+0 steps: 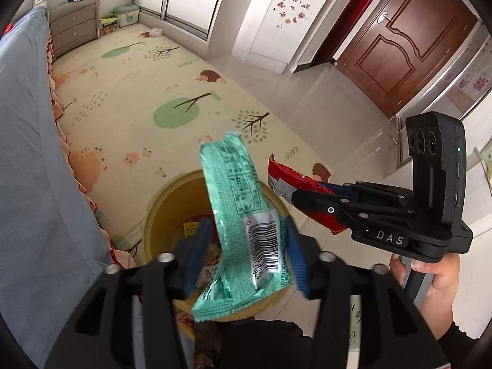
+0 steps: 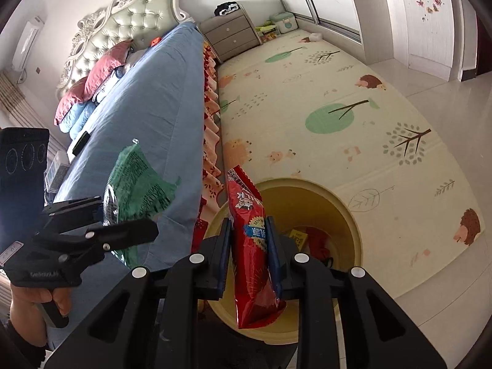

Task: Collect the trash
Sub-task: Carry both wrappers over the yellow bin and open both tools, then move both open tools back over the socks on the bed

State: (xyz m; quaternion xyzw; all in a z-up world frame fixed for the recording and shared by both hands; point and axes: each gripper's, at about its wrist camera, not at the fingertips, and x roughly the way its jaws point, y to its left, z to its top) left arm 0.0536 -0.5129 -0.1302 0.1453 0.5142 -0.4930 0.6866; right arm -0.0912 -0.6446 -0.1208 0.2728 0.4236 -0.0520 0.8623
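Above the round yellow plastic bin beside the bed, both grippers hover to drop in trash: the left gripper clamps a crinkled green foil wrapper, the right gripper a red snack packet (other litter already lies inside).

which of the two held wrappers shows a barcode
The green wrapper between the left tongs: a silver panel with a black barcode faces the camera. The red wrapper in the right tongs shows only printed graphics.

Bright daylight pours from the sliding glass doors at twelve o'clock; tiled floor glares, fisheye edges bend and darken.
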